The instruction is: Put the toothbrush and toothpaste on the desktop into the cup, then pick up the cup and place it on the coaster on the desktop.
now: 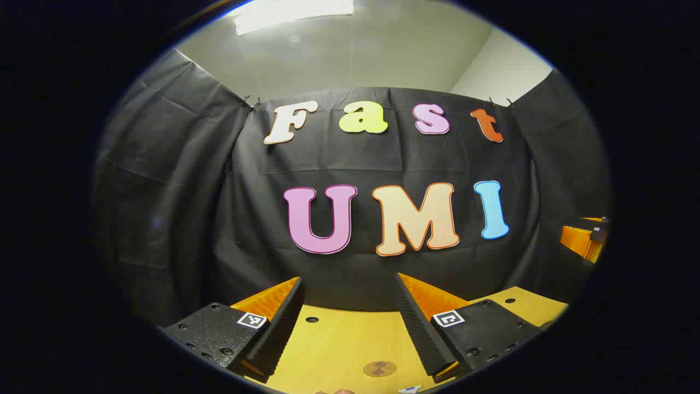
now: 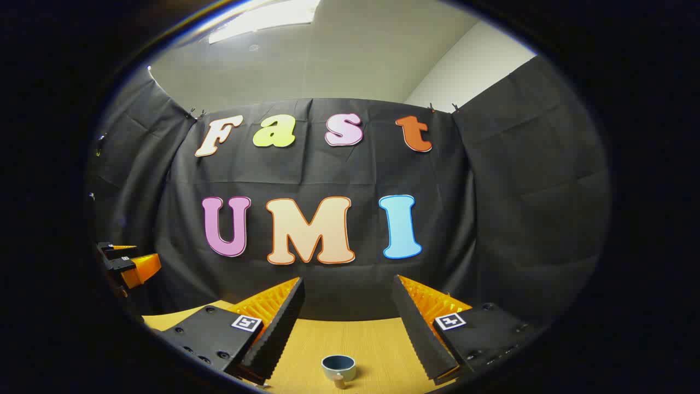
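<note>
Wood-grain desktop (image 1: 339,345) low in the left gripper view, lit yellow, booth's black cloth wall (image 1: 180,219) rising straight behind its far edge. Left gripper (image 1: 348,279) poised above the desktop, level and facing that wall, jaws wide apart with bare wood in the gap. Fingers (image 1: 273,328) clear of everything, gripping no object at all.

Coaster (image 1: 380,368), a flat brownish disc, lying on the desktop on the near side, inside the spread of the left jaws and a touch toward the right-hand finger, untouched. Small dark holes (image 1: 312,319) in the desktop farther back, toward the wall. Two small scraps (image 1: 410,389) at the nearest visible strip of the desktop, cut off by the view's rim, too little showing to name.

Over to the right gripper view: right gripper (image 2: 348,279) likewise held above the desktop, jaws apart, wood showing between them. Cup (image 2: 338,366), blue-grey, upright on the desktop with its mouth open to the ceiling, sitting near side, roughly centred in the gap between the right jaws but touching neither finger. Tiny brownish piece just in front of the cup, against its base; cannot tell what. Cup's inside dark, contents not readable.

Left gripper again at the far left of this view, above the desktop's left side, well apart from the cup. Bright ceiling light (image 2: 262,16) high above the desktop.
</note>
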